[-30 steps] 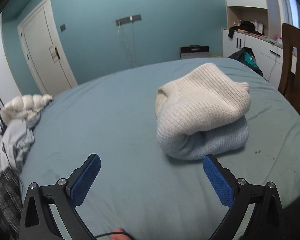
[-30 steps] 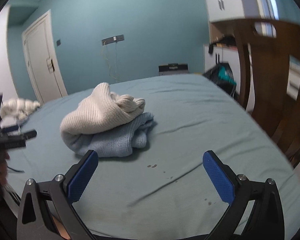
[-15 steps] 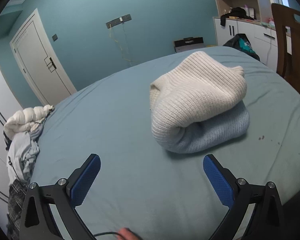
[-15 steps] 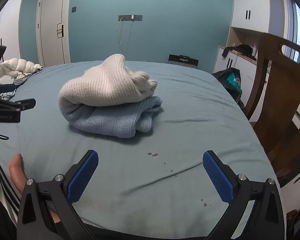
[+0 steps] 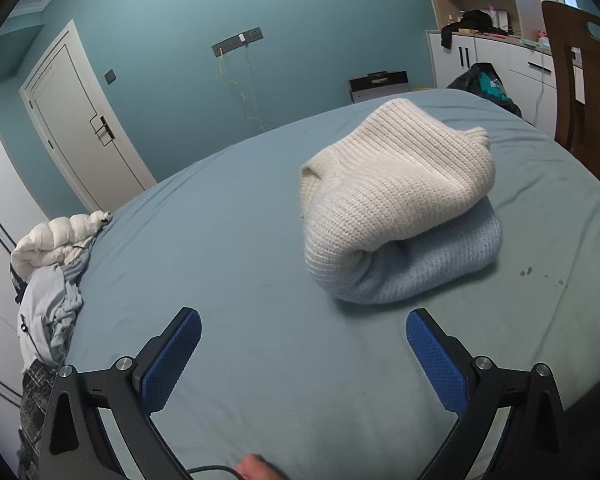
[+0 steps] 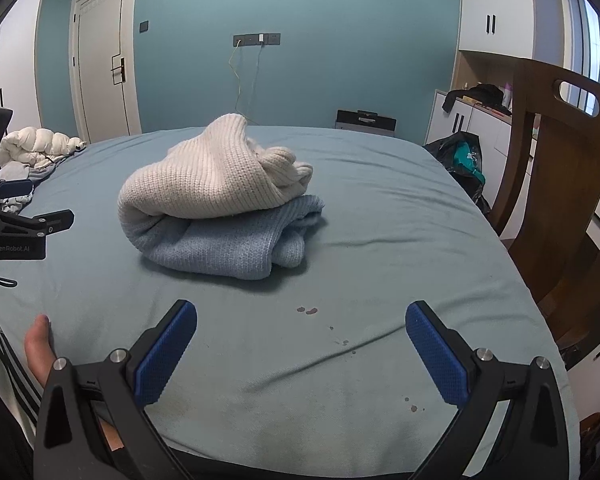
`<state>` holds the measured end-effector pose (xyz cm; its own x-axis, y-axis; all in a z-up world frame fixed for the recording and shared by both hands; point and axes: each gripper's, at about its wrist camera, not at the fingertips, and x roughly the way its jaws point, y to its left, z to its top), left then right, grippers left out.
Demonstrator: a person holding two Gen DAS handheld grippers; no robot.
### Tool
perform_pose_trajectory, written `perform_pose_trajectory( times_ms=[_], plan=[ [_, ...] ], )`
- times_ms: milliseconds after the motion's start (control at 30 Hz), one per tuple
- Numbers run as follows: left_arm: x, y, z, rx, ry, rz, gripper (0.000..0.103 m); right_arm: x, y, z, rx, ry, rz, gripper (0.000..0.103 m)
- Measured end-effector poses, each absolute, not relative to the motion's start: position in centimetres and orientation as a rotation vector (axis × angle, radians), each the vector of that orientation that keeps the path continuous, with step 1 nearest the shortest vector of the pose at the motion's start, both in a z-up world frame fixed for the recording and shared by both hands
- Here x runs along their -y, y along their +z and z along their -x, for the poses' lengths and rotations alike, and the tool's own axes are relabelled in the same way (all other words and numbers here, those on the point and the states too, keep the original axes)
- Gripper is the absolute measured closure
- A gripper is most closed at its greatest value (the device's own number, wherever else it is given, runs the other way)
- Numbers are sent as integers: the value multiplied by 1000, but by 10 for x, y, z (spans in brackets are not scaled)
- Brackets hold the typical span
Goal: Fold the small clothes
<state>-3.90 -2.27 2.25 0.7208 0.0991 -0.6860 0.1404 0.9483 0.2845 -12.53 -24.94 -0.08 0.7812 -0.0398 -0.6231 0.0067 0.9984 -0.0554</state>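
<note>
A folded knit sweater, cream point(image 5: 396, 184) on top shading to light blue point(image 5: 432, 264) below, lies bundled on the blue-grey bed point(image 5: 228, 240). In the right wrist view its cream part point(image 6: 208, 180) rests over the blue part point(image 6: 228, 244). My left gripper point(image 5: 304, 332) is open and empty, just in front of the bundle and apart from it. My right gripper point(image 6: 300, 324) is open and empty, further back over the bed's near edge. The left gripper's body point(image 6: 16, 224) shows at the left of the right wrist view.
A pile of loose clothes point(image 5: 52, 264) lies at the bed's left edge. A wooden chair point(image 6: 560, 184) stands close to the bed's right side. White cabinets point(image 5: 492, 56) and a dark bag point(image 6: 460, 156) are beyond. Small dark stains point(image 6: 308, 310) mark the sheet.
Both grippers have stayed open and empty. The right wrist view has drawn back a little and turned, so the sweater sits more central. The left view has shifted only slightly.
</note>
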Motion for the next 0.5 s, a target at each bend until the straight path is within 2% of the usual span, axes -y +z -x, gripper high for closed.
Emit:
perform_pose_trajectory(
  times_ms=[500],
  plan=[
    [24,19,40,-771,-60,-358,0,250,3,131,-675,-28,16,1]
  ],
)
